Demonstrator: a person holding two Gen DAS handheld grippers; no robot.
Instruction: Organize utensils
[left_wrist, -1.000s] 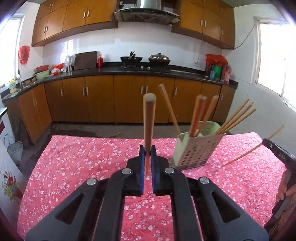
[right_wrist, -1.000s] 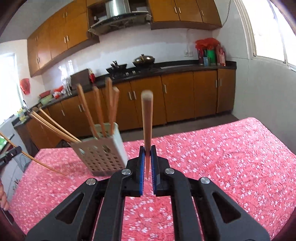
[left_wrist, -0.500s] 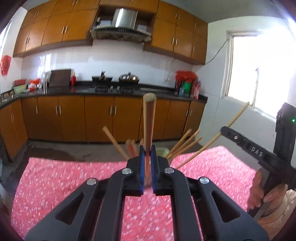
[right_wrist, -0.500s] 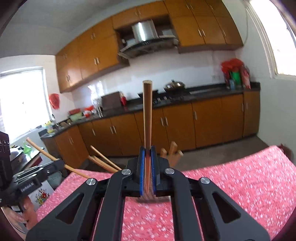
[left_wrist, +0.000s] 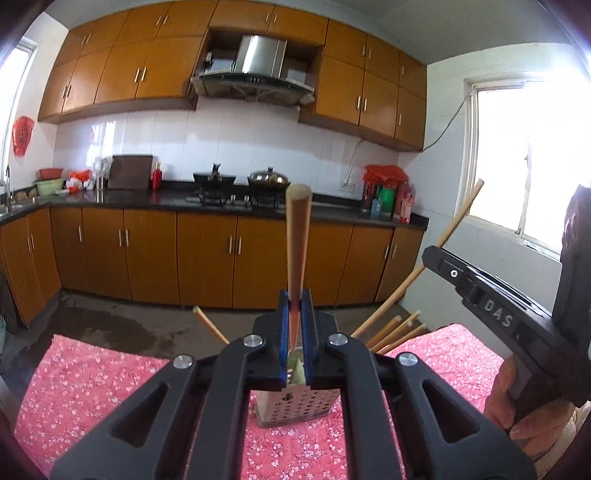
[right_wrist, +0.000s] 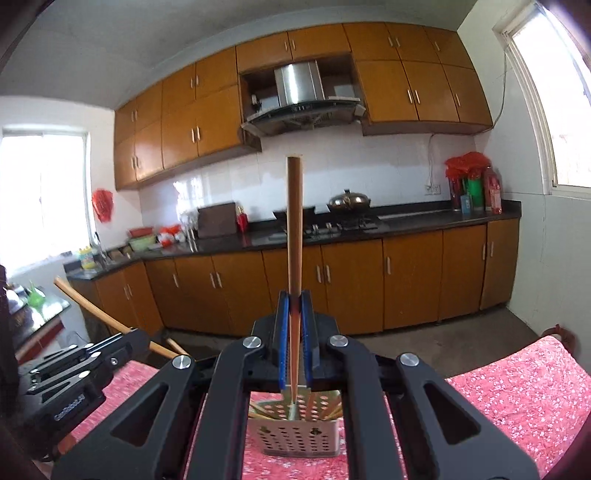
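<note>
Chopsticks: one wooden chopstick (left_wrist: 296, 254) stands upright, pinched in the left gripper (left_wrist: 295, 332); a second chopstick (right_wrist: 294, 266) stands upright, pinched in the right gripper (right_wrist: 294, 339).
Left gripper: blue pads closed tight on its chopstick, directly over the holder.
Right gripper: pads clamped on its chopstick, whose lower tip reaches down into the holder's open top.
Holder: perforated pale utensil holder (right_wrist: 299, 435) stands on the table near its far edge, below both grippers.
Other chopsticks: several (left_wrist: 391, 330) lean out of the holder, fanned right in the left wrist view.
Table: covered by a red floral cloth (left_wrist: 92, 380).
Background: kitchen cabinets (right_wrist: 406, 280) behind.
</note>
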